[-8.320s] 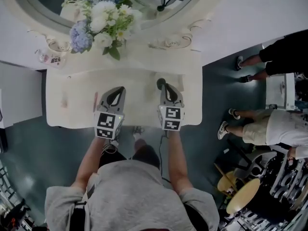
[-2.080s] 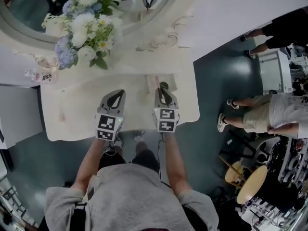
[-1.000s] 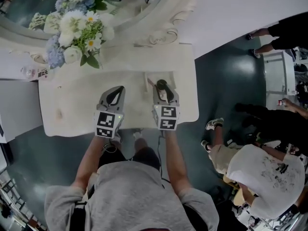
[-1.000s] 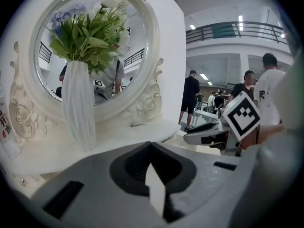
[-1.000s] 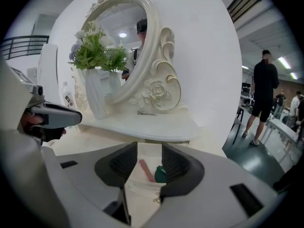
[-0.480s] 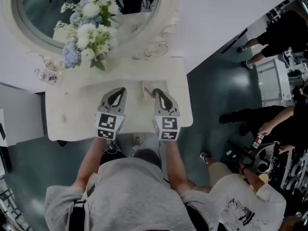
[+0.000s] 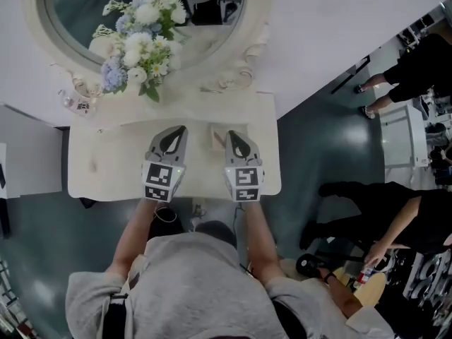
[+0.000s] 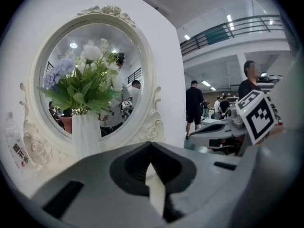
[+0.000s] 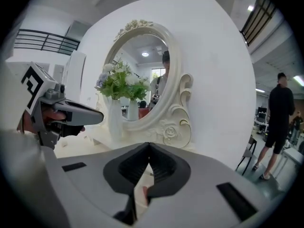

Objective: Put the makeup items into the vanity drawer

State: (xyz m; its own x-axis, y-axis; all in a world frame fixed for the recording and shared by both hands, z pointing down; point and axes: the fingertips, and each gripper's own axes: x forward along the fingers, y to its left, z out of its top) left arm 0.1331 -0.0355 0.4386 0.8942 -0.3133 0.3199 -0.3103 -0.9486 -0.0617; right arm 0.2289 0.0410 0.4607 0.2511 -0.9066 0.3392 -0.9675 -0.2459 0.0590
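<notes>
My left gripper [image 7: 176,131] and right gripper [image 7: 232,135] hover side by side over the cream vanity top [image 7: 106,168], both pointing toward the mirror. Each is shut with nothing between its jaws; the right one's jaws have just been closing. A small pale item with a pink streak [image 7: 215,137] lies on the top between the two tips. In the left gripper view the closed tips [image 8: 151,145] meet in front of the mirror frame. The right gripper view shows the same for its tips [image 9: 148,145]. No drawer is in view.
An oval mirror [image 7: 141,6] in a carved cream frame stands at the back, with a vase of white and blue flowers [image 7: 138,44] before it. A small labelled bottle [image 7: 79,103] sits at the back left. People [image 7: 417,62] stand on the dark floor to the right.
Both grippers have lifted off the vanity top. The black round-tipped thing between the right jaws a second ago is gone from view, and those jaws are now shut.
</notes>
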